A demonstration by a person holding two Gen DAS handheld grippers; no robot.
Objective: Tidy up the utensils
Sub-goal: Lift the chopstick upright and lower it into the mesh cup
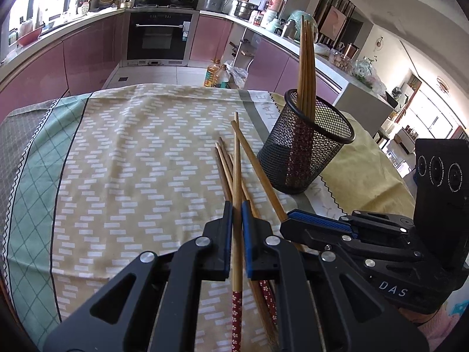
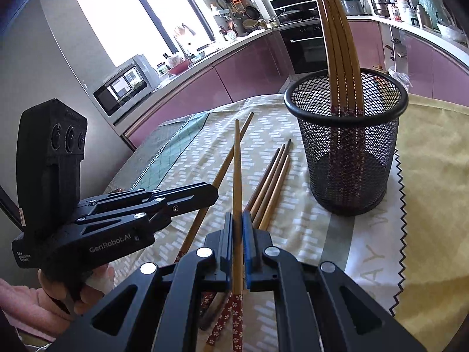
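My left gripper point(image 1: 236, 204) is shut on a wooden chopstick point(image 1: 236, 161) with a red flowered handle, lifted off the cloth. My right gripper point(image 2: 237, 214) is shut on a second chopstick point(image 2: 236, 161) of the same kind. Each shows in the other view: the right gripper point(image 1: 290, 218) at the right, the left gripper point(image 2: 215, 190) at the left, and the two held sticks cross. Several loose chopsticks point(image 1: 224, 170) point(image 2: 272, 176) lie on the patterned tablecloth point(image 1: 132, 146) under the grippers. A black mesh cup point(image 1: 307, 146) point(image 2: 348, 152) stands beyond them to the right, with several chopsticks point(image 1: 306, 67) point(image 2: 337, 44) upright inside.
A yellow cloth point(image 1: 366, 176) covers the table's right side. Beyond the far table edge are oil bottles point(image 1: 215, 73) on the floor, pink kitchen cabinets and an oven point(image 1: 158, 38). A microwave point(image 2: 126, 85) sits on the left counter. A hand point(image 2: 88, 287) holds the left gripper.
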